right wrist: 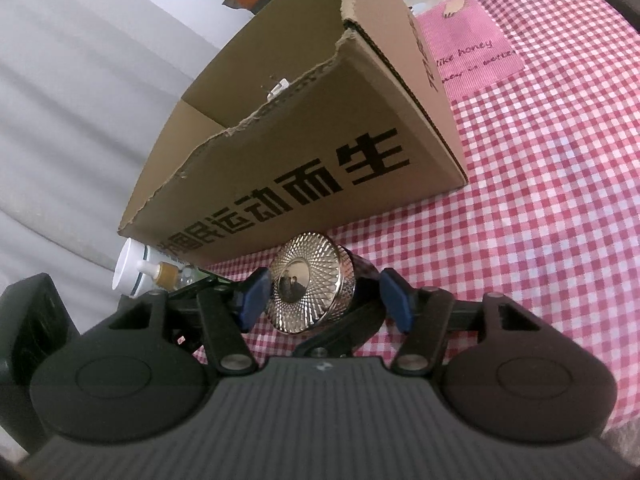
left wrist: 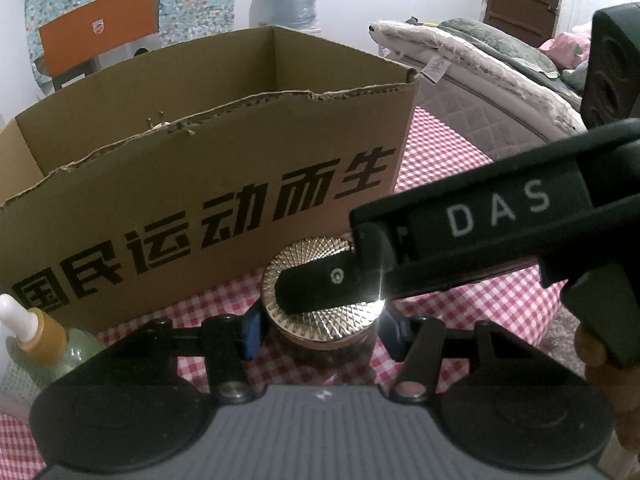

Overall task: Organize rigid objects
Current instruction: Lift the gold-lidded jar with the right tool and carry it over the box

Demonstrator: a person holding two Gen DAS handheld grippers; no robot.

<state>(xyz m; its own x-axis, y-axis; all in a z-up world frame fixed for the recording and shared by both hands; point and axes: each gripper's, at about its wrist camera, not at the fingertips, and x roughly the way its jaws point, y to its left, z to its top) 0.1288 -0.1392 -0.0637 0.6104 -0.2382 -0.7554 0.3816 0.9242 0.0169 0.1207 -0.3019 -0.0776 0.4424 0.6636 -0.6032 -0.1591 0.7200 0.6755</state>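
Observation:
A dark glass jar with a faceted silver-gold lid [left wrist: 320,300] stands on the red checked cloth in front of a cardboard box [left wrist: 208,168]. My left gripper [left wrist: 320,334] has its blue pads on either side of the jar's body, just below the lid. My right gripper reaches in from the right in the left wrist view, one black finger [left wrist: 320,284] lying over the lid. In the right wrist view the right gripper [right wrist: 326,298] straddles the lid [right wrist: 308,284] with its pads wide apart; the box [right wrist: 304,152] is behind.
A green dropper bottle with a white bulb [left wrist: 36,336] stands left of the jar, next to a white tube [right wrist: 132,270]. A pink cloth with a cartoon [right wrist: 460,40] lies right of the box. A bed [left wrist: 480,80] and a black speaker [left wrist: 612,68] are beyond.

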